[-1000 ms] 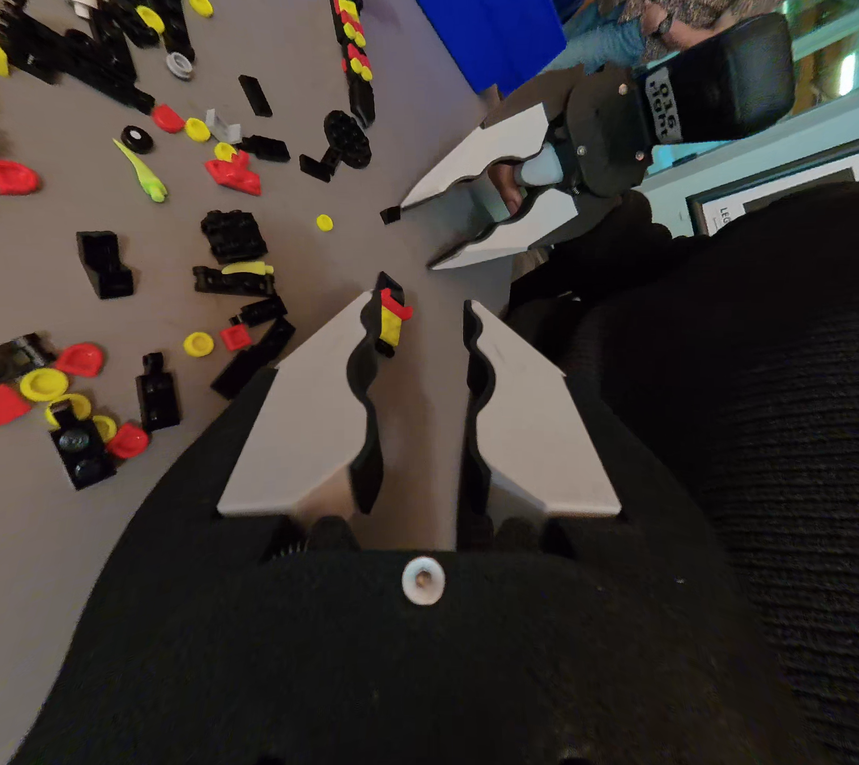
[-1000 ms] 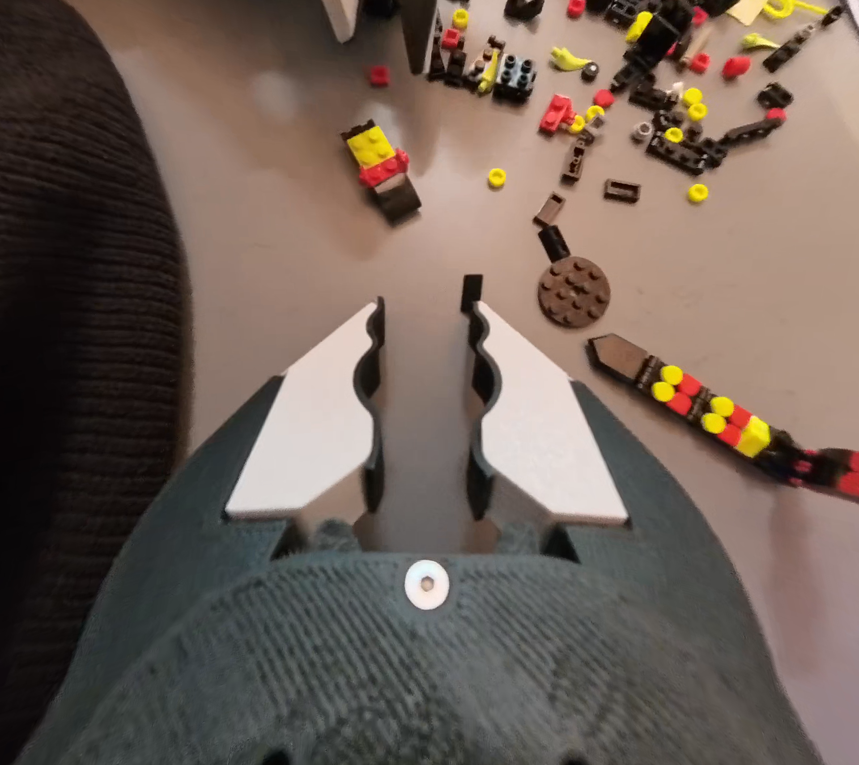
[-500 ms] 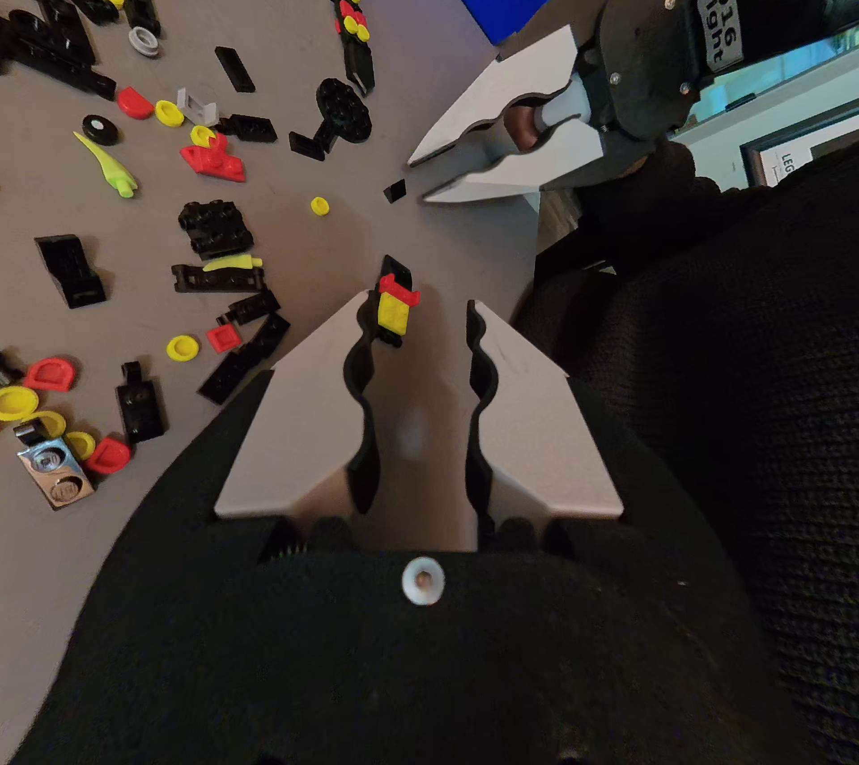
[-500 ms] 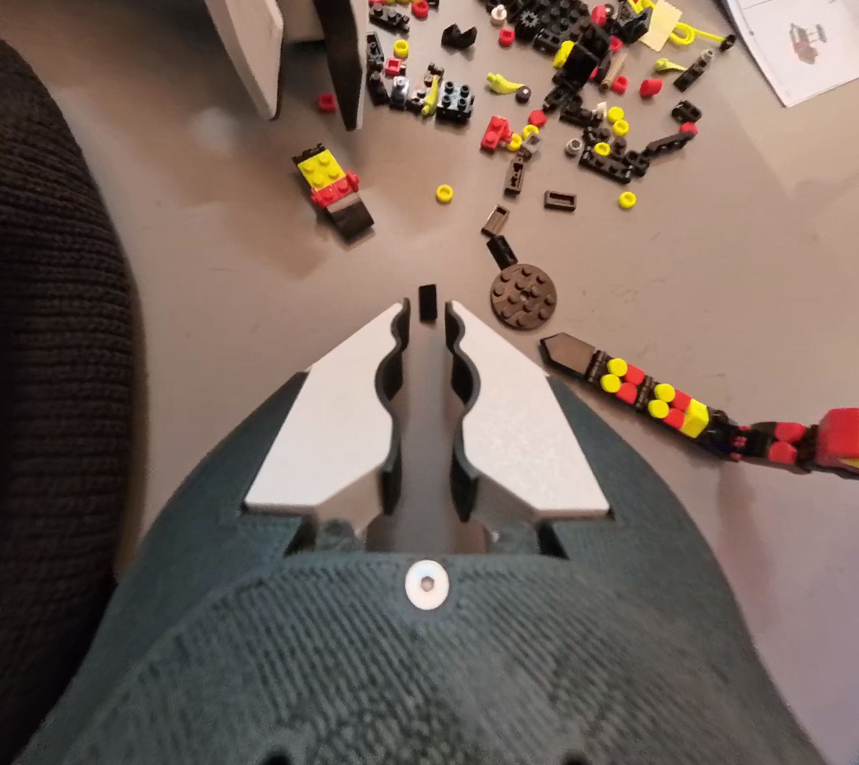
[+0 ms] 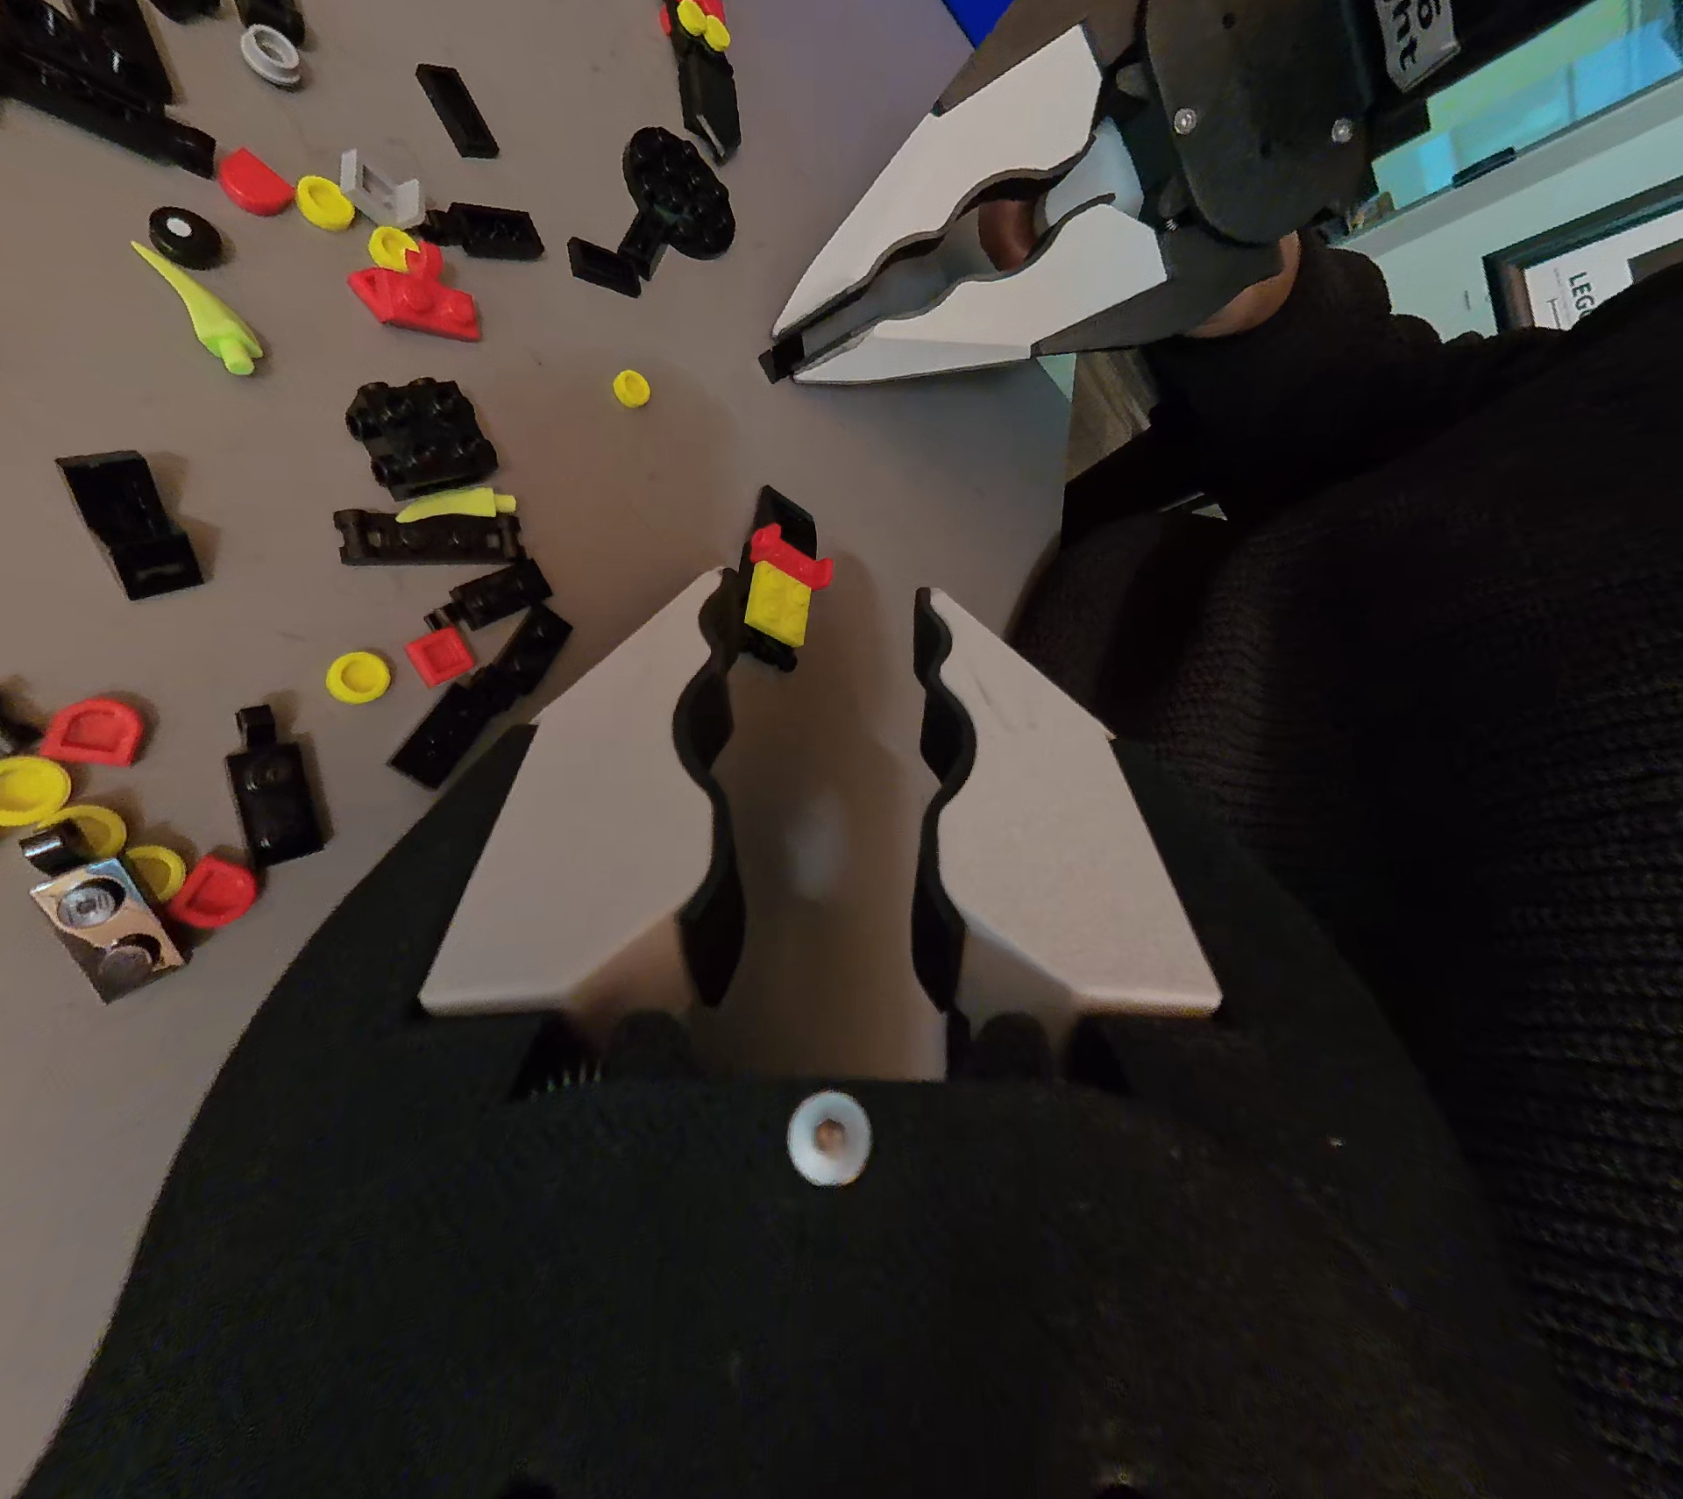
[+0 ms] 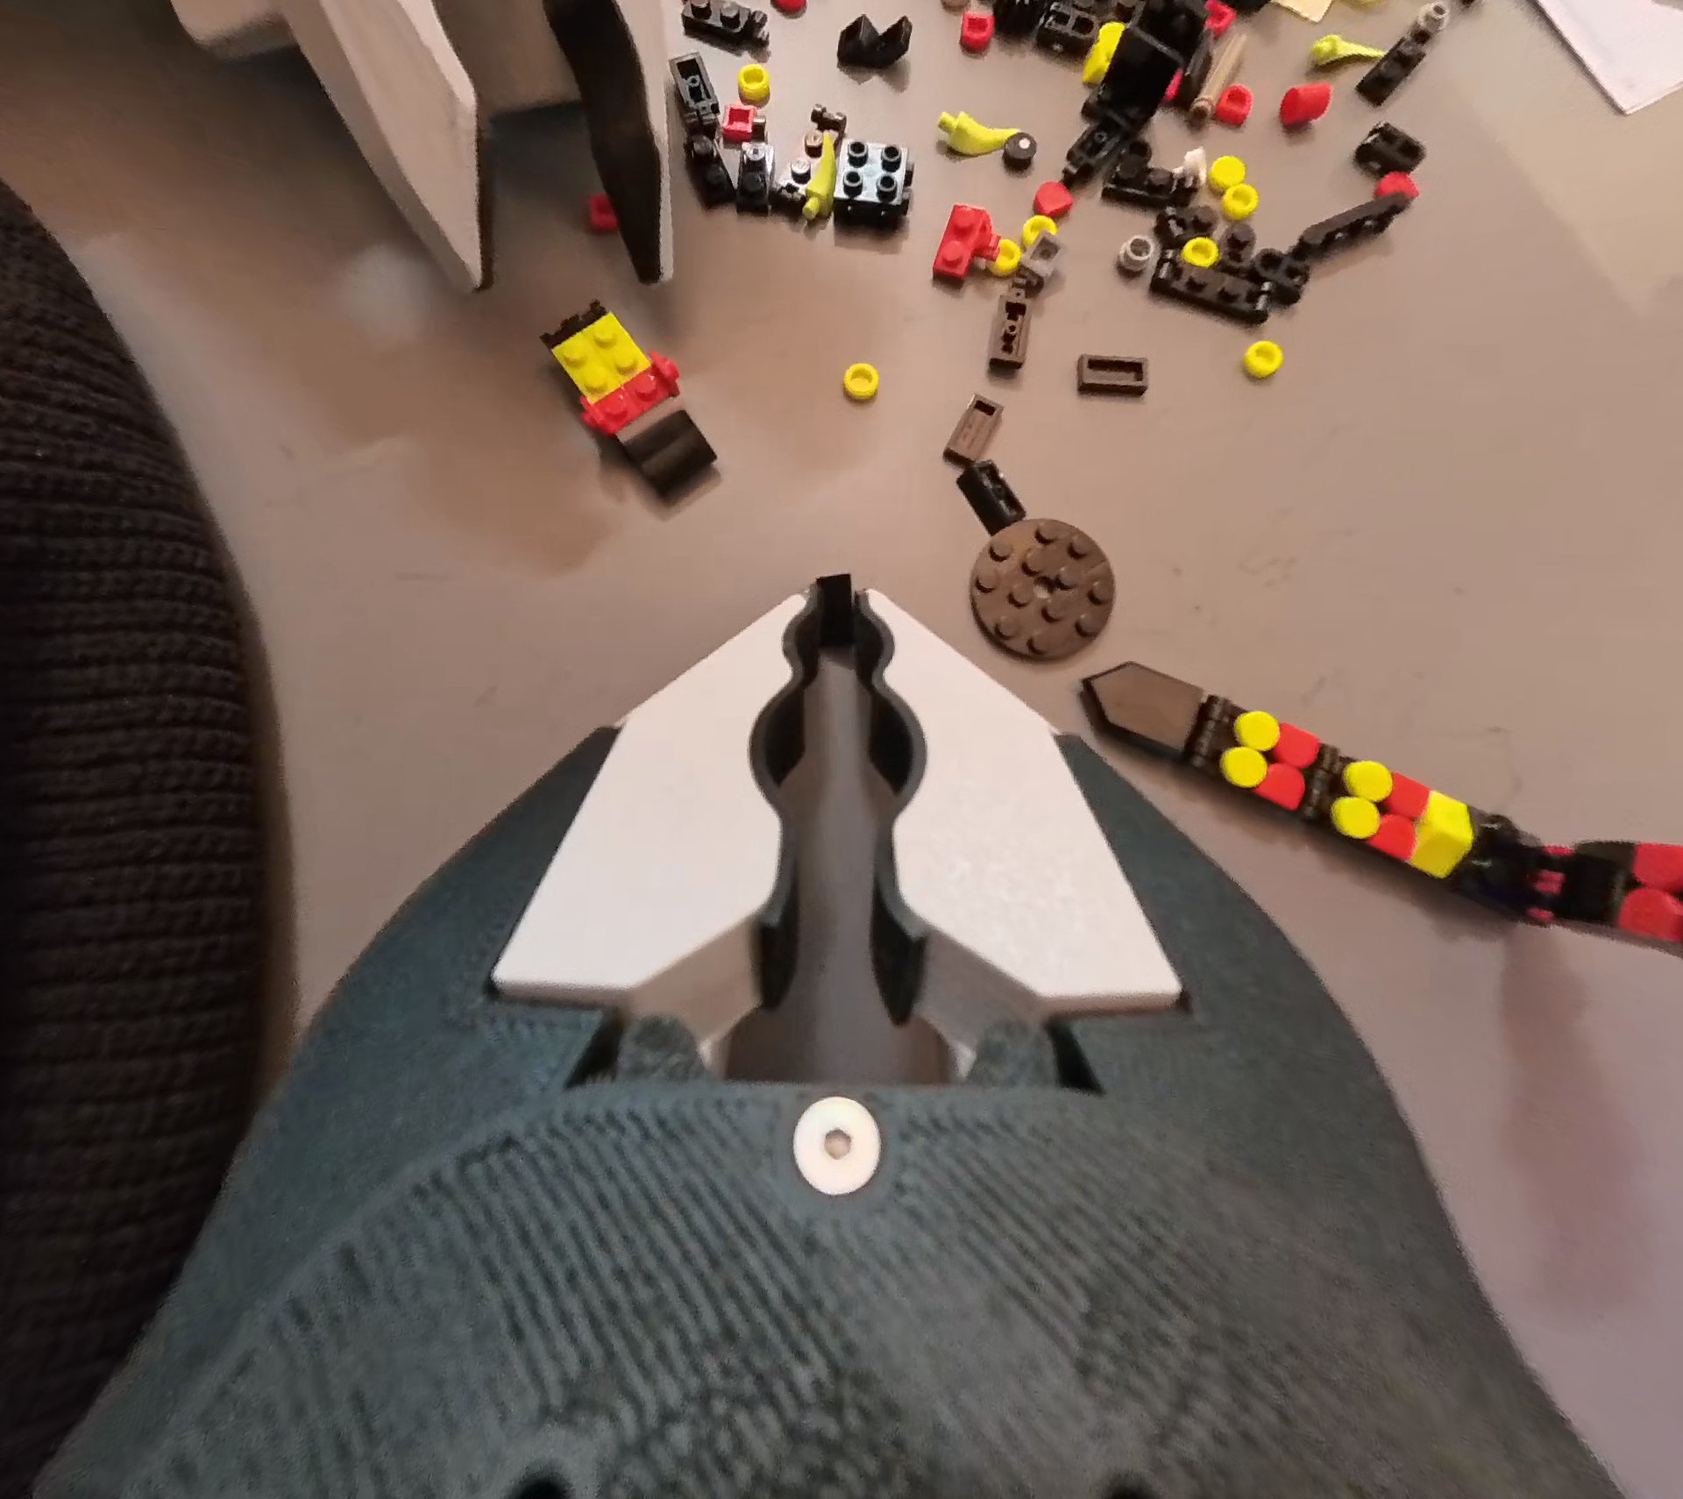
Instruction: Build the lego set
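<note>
Black small piece (image 6: 833,610) pinched in right claw (image 6: 835,606); left claw (image 5: 820,590) spread.

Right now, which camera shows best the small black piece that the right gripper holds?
The right wrist view: the small black piece sits centred, pinched at the right gripper tips. In the left wrist view it is a small dark end.
</note>
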The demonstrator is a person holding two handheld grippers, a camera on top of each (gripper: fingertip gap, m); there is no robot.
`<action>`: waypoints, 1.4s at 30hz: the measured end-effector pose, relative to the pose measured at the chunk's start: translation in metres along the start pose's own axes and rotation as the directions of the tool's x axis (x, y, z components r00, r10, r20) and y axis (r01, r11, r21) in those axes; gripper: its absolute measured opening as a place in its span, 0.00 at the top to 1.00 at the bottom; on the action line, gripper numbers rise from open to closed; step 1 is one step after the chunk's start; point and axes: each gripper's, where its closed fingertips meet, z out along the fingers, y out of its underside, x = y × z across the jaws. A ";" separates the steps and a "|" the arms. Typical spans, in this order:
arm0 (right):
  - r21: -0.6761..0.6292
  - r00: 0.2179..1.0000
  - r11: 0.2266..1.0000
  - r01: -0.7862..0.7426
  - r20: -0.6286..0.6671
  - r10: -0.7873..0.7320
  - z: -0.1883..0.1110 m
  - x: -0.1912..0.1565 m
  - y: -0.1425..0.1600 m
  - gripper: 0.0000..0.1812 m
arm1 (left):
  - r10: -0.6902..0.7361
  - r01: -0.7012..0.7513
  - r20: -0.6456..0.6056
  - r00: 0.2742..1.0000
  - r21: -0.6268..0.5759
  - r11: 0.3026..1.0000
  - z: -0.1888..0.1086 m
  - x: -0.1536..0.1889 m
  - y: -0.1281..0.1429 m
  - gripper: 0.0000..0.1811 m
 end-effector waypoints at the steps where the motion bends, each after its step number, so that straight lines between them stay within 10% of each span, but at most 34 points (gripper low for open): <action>1: 0.002 1.000 1.000 -0.008 0.006 0.008 0.000 0.000 0.000 0.97 | -0.001 0.001 -0.001 1.000 -0.001 1.000 0.000 0.000 0.000 0.80; 42: 0.007 0.998 0.999 -0.045 0.054 0.044 0.002 -0.004 0.001 0.97 | 0.008 -0.008 -0.018 1.000 0.015 1.000 0.000 0.003 -0.003 0.80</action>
